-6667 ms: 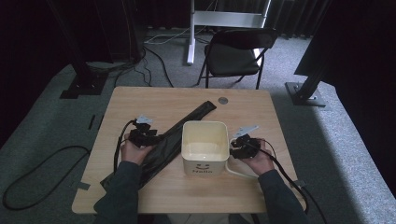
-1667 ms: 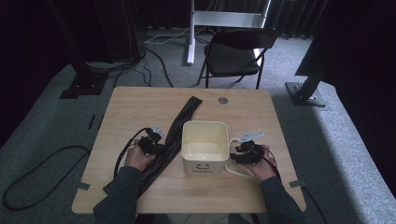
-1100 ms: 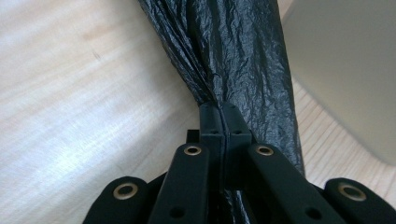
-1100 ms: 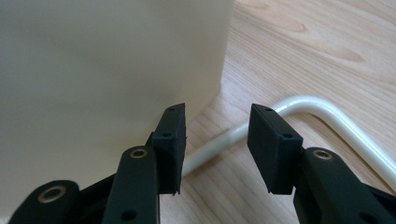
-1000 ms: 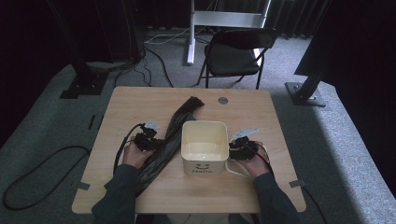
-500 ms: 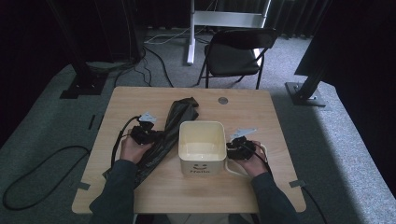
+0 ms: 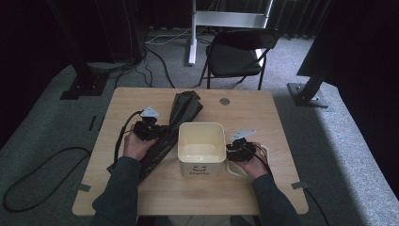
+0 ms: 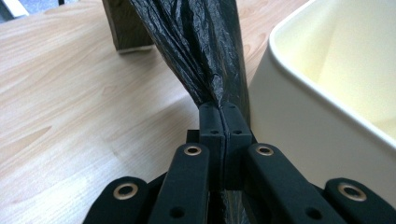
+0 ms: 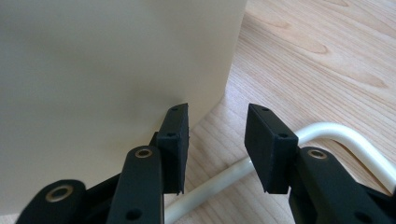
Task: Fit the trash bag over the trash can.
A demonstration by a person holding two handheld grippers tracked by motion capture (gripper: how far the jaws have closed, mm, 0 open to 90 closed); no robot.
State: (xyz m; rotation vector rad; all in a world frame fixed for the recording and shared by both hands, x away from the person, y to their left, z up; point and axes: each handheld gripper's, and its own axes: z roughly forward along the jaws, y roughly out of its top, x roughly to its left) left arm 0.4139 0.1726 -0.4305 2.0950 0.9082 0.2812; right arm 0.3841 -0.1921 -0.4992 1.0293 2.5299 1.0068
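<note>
My left gripper (image 8: 223, 122) pinches the limp, slippery black bin bag (image 8: 205, 56) at a gathered fold, right gripper (image 9: 215, 140) gaping beside the cream bin (image 9: 116, 79).

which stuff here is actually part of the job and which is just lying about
In the job: black plastic bag pinched in the left gripper; cream bin; the open right gripper beside the bin's wall, over its handle.
Lying about: round disc on the table; folding chair behind.
</note>
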